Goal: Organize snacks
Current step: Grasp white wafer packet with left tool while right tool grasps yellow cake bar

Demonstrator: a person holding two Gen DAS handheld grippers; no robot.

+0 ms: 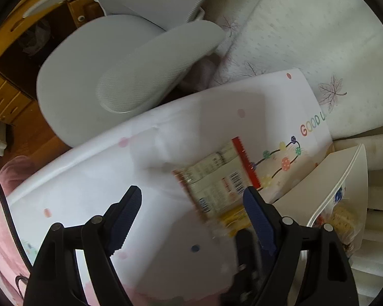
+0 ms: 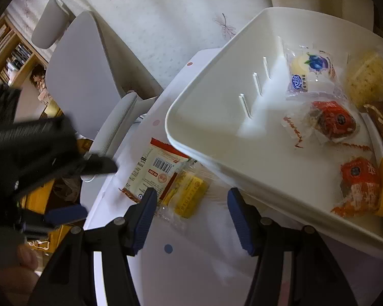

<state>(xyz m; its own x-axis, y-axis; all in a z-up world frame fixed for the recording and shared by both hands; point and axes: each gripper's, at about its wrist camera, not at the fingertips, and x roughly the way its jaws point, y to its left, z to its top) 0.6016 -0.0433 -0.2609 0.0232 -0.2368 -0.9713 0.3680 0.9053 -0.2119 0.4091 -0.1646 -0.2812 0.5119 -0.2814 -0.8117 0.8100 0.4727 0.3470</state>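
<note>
Both tongs, left (image 1: 191,219) and right (image 2: 191,211), are spread and pinch nothing; yellow snack (image 2: 189,196) at twelve o'clock, on the table (image 2: 191,267).

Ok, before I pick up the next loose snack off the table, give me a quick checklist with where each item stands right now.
1. Right tool empty, fingers apart: ok.
2. Left tool empty, fingers apart: ok.
3. Loose snacks reachable: yellow packet and white packet with barcode lie on the table ahead of the right tool: ok.
4. White tray has free space on its left half: ok.
5. Packets apart for a single pick: they overlap, not ok.
6. Tray sits steady: cannot tell.
</note>
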